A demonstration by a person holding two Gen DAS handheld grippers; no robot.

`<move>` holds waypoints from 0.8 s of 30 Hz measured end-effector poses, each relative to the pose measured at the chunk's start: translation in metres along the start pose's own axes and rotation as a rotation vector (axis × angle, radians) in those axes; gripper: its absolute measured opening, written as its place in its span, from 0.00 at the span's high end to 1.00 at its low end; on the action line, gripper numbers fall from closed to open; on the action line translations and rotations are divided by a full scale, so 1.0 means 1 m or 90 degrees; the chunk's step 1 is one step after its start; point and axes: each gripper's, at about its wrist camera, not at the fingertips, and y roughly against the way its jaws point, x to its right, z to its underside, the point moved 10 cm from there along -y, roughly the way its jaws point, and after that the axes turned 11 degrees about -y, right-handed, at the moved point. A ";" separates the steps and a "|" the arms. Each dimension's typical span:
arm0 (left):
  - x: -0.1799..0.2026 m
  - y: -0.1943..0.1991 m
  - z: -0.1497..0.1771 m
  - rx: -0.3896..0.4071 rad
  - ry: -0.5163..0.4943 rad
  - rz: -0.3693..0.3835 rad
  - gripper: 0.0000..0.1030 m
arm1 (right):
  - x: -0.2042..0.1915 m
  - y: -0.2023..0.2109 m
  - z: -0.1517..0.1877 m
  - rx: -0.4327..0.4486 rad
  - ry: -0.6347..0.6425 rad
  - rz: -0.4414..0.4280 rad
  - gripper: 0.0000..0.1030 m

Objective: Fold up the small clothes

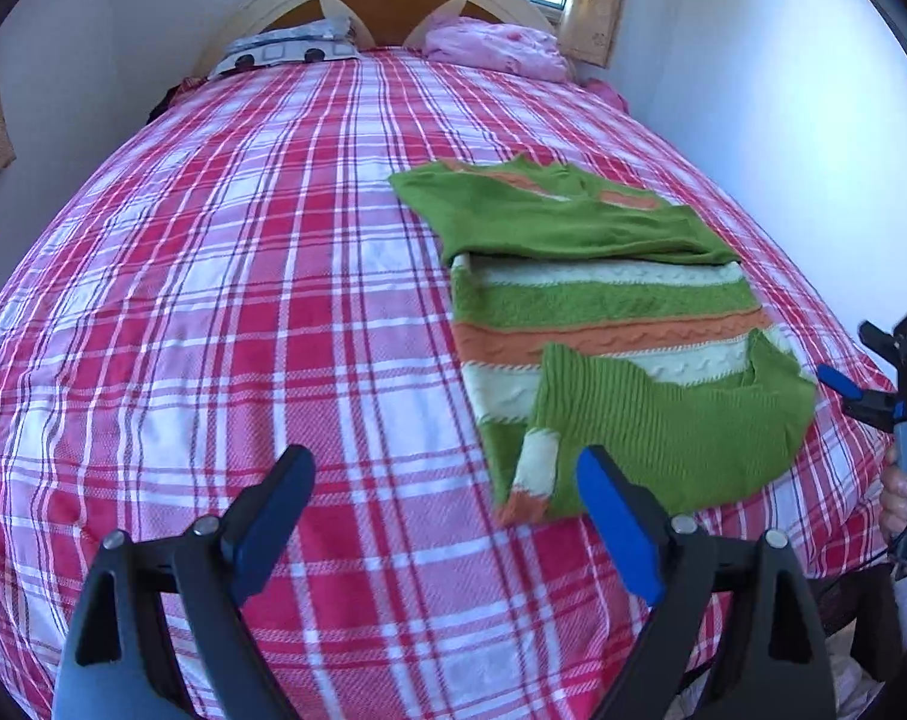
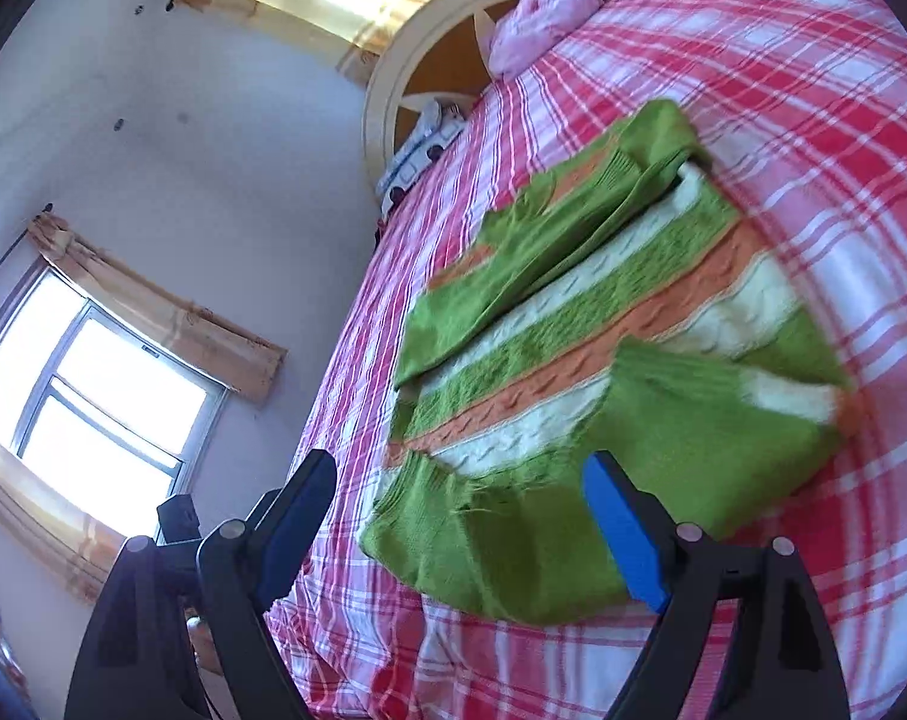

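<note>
1. Lying on the bed [image 1: 225,276] – a striped green sweater [image 1: 603,312], both sleeves folded in.
2. Left tongs [image 1: 447,516] gape wide, empty.
3. Right tongs [image 2: 459,516] – wide too, holding nothing.

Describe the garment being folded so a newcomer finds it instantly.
Start at the bed with the red-and-white plaid cover. On its right half, toward the near edge, lies a small knit sweater with both sleeves folded across its body. Its green, orange and cream stripes set it apart from the pink bedding by the headboard.
</note>
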 end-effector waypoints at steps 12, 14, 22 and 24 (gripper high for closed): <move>-0.036 0.011 0.020 0.005 -0.013 -0.011 0.11 | -0.042 -0.047 0.037 -0.049 0.018 0.040 0.17; -0.039 0.013 0.021 0.009 -0.011 -0.006 0.11 | -0.044 -0.048 0.035 -0.048 0.023 0.052 0.17; -0.043 0.020 0.014 0.029 -0.049 -0.009 0.11 | -0.057 -0.054 0.036 -0.033 0.017 0.051 0.17; -0.043 0.019 0.013 0.026 -0.055 -0.016 0.11 | -0.063 -0.052 0.037 -0.028 0.027 0.047 0.17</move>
